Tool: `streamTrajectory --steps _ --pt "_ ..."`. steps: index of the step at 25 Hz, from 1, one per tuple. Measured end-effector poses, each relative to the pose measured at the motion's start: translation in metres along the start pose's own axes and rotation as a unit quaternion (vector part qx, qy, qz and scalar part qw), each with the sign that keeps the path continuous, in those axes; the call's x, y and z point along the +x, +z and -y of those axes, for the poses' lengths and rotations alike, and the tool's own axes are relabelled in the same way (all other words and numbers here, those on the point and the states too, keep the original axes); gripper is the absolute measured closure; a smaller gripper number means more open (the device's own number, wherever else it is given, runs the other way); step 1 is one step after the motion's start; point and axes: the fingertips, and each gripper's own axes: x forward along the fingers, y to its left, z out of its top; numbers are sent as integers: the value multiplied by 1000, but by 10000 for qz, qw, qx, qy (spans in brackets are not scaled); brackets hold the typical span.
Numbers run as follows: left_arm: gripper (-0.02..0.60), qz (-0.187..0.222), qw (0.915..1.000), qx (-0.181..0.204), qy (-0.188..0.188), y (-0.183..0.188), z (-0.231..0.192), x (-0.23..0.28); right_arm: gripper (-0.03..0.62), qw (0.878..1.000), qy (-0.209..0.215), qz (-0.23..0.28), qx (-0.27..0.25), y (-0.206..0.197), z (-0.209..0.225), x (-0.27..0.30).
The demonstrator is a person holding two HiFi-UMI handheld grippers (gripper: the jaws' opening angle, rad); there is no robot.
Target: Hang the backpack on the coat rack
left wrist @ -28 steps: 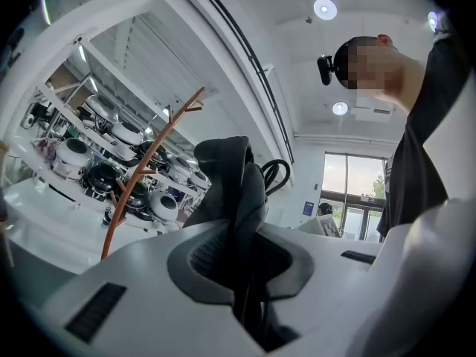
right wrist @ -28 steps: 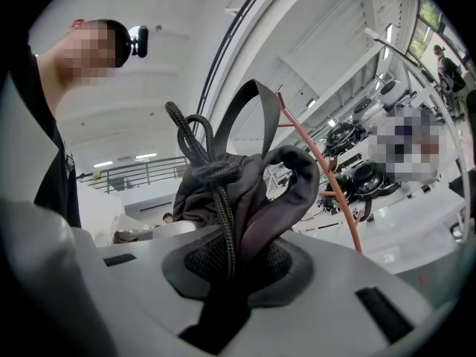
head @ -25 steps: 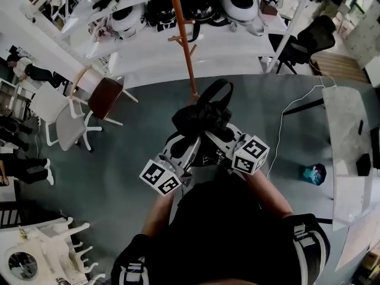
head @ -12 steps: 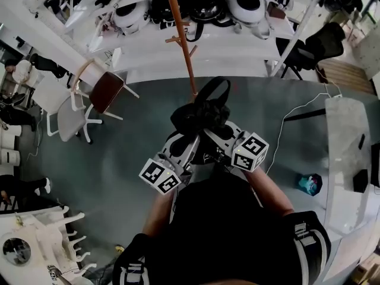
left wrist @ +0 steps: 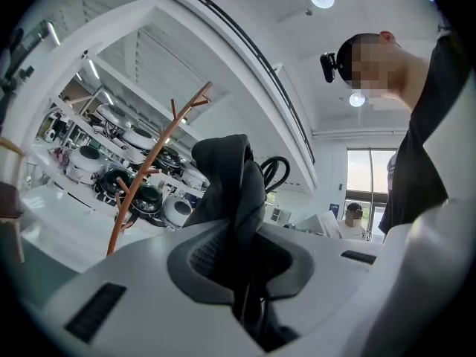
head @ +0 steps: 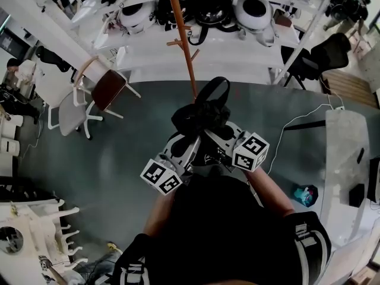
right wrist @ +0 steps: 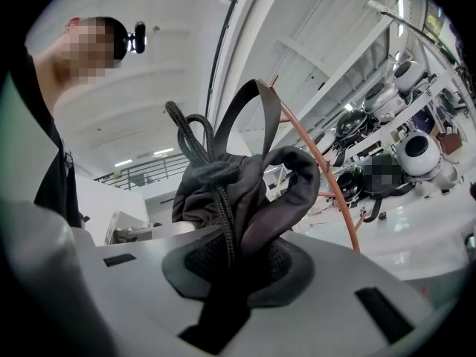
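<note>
I hold a black backpack (head: 200, 119) bunched up between both grippers in front of my chest. My left gripper (head: 191, 136) is shut on a fold of the black fabric (left wrist: 230, 199). My right gripper (head: 209, 134) is shut on the gathered fabric and a braided cord (right wrist: 223, 199). The bag's carry loop (head: 215, 92) sticks out ahead of the grippers. The orange coat rack (head: 184, 43) stands just beyond the bag, its pole (right wrist: 327, 177) right of the bag in the right gripper view and its pegs (left wrist: 160, 151) left of it in the left gripper view.
White shelves (head: 196, 46) with black and white helmet-like devices run behind the rack. A brown and white chair (head: 95, 97) stands at the left, a black office chair (head: 314, 55) at the upper right. A white desk (head: 347, 159) and a cable on the grey floor lie at the right.
Both grippers and the backpack keep their grip and pose. The whole scene has shifted slightly as I stepped toward the rack; the chair and the shelves have slid in the head view.
</note>
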Motion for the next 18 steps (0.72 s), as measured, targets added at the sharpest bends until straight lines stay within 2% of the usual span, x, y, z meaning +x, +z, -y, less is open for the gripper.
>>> streamTrajectory --steps 9,18 --pt "532 3 10000 7 -45 6 -18 8 508 10000 -34 27 -10 5 13 15" --pt "531 -126 9997 98 -182 30 -75 23 510 9996 -204 155 98 19 44 67"
